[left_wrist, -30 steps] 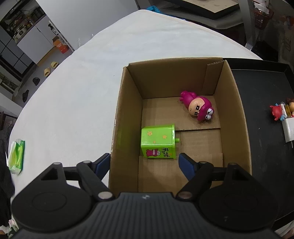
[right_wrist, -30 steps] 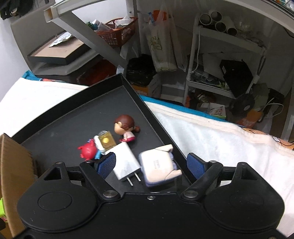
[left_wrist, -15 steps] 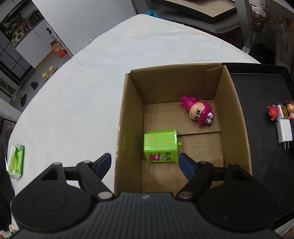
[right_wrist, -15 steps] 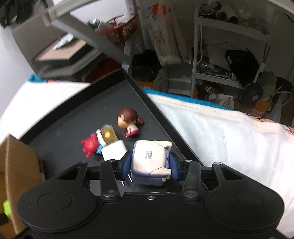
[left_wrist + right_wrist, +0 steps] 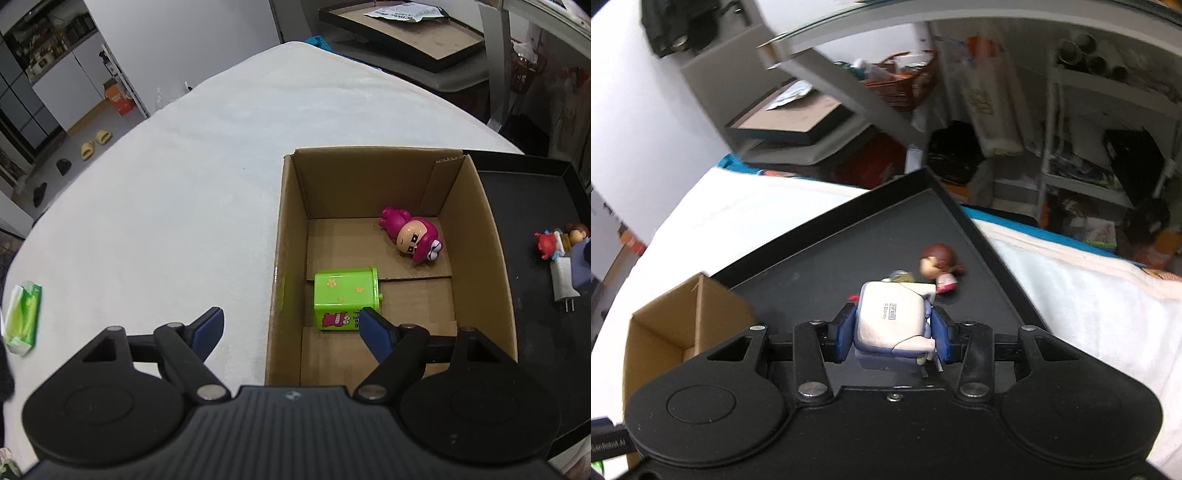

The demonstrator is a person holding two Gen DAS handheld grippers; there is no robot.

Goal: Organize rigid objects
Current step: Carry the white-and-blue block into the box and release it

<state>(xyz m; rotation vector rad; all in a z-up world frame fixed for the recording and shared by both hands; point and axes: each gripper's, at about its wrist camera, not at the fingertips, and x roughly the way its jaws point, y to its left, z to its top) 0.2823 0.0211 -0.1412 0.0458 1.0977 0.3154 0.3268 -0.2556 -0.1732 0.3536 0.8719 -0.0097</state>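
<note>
An open cardboard box [image 5: 288,236] on the white table holds a green toy box [image 5: 343,295] and a pink figurine [image 5: 413,240]. My left gripper [image 5: 291,325] is open and empty, straddling the box's near left wall. My right gripper [image 5: 892,334] is shut on a white and blue toy block [image 5: 890,317], held above the black tray [image 5: 820,258]. A brown-haired doll [image 5: 936,260] lies on the tray beyond it. In the left wrist view a red toy [image 5: 545,243] and a white charger [image 5: 563,275] lie on the tray. The cardboard box [image 5: 676,321] shows left in the right wrist view.
A green tissue pack [image 5: 22,317] lies at the table's left edge. Beyond the table are shelves, a red basket [image 5: 901,77] and a framed board [image 5: 790,118]. The tray's raised rim [image 5: 982,236] runs along its right side.
My right gripper closed on the white and blue block and lifted it, swinging left toward the box. My left gripper shifted left and stays open.
</note>
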